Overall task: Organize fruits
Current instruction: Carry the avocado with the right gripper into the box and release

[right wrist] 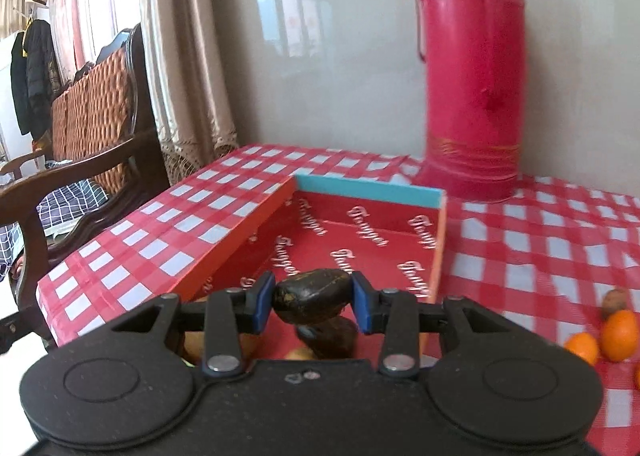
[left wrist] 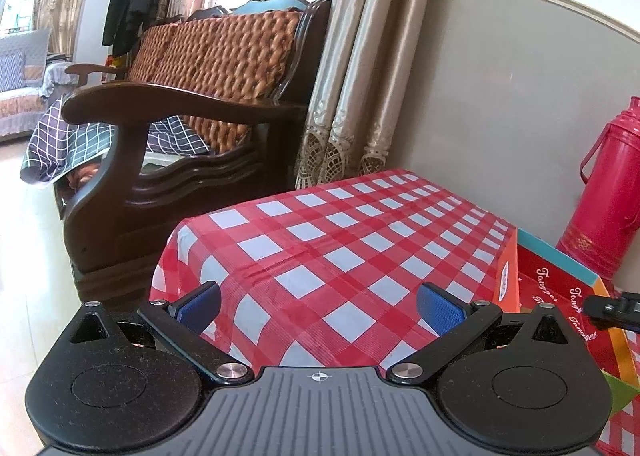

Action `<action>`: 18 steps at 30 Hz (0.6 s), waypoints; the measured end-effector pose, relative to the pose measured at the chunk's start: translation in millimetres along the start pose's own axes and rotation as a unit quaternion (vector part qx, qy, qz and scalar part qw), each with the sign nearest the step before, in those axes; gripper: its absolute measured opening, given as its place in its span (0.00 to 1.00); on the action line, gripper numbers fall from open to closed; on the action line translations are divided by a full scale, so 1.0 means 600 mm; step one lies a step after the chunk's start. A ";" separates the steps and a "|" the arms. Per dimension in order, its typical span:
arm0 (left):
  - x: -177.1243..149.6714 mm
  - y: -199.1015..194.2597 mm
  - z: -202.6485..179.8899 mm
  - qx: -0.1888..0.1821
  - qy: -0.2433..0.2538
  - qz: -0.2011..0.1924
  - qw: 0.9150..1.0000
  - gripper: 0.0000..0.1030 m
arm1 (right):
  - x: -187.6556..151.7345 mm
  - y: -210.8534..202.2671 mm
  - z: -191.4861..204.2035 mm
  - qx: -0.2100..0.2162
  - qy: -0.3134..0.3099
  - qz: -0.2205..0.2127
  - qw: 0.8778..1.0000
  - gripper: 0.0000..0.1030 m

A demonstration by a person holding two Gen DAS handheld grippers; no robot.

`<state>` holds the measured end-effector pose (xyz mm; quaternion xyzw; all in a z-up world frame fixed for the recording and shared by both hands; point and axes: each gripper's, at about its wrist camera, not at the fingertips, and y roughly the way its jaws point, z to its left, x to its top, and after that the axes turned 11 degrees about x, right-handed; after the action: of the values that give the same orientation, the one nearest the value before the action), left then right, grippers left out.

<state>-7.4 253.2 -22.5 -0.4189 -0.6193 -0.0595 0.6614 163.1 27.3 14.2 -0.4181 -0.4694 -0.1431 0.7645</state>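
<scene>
In the right wrist view my right gripper (right wrist: 313,302) is shut on a dark brown-black fruit (right wrist: 310,290), its blue pads pressing both ends. It hangs over the near end of an open red cardboard box (right wrist: 368,189) with white lettering. Below it in the box lie another dark fruit (right wrist: 334,338) and yellowish fruit (right wrist: 300,354), partly hidden by the gripper. Two oranges (right wrist: 620,334) and a small brown fruit (right wrist: 614,300) sit on the checked tablecloth (right wrist: 540,248) at right. My left gripper (left wrist: 318,306) stands open over a checked raised surface (left wrist: 340,240), nothing between its fingers.
A tall red thermos (right wrist: 472,75) stands behind the box by the wall. The red box (left wrist: 560,296) lies right of the left gripper, and a tip of the right gripper (left wrist: 612,306) shows there. A wooden armchair (left wrist: 180,135) and curtains (left wrist: 352,95) stand left of the table.
</scene>
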 end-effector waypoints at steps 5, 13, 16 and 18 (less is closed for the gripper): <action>0.000 0.001 -0.001 0.001 0.000 -0.002 1.000 1.00 | 0.009 0.028 0.008 -0.001 0.002 0.019 1.000 0.31; 0.000 -0.001 0.001 0.003 -0.003 -0.003 1.000 1.00 | 0.000 0.056 0.018 0.000 0.001 0.050 0.999 0.33; 0.000 -0.001 0.000 0.003 -0.002 -0.004 1.000 1.00 | -0.001 0.056 0.019 0.001 0.001 0.051 0.999 0.41; 0.000 -0.002 -0.001 0.002 0.000 -0.006 1.000 1.00 | -0.001 0.050 0.020 0.006 -0.002 0.045 0.999 0.52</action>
<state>-7.5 251.9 -21.8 -0.4136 -0.6219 -0.0619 0.6621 173.9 55.0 1.0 -0.4349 -0.4525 -0.1046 0.7715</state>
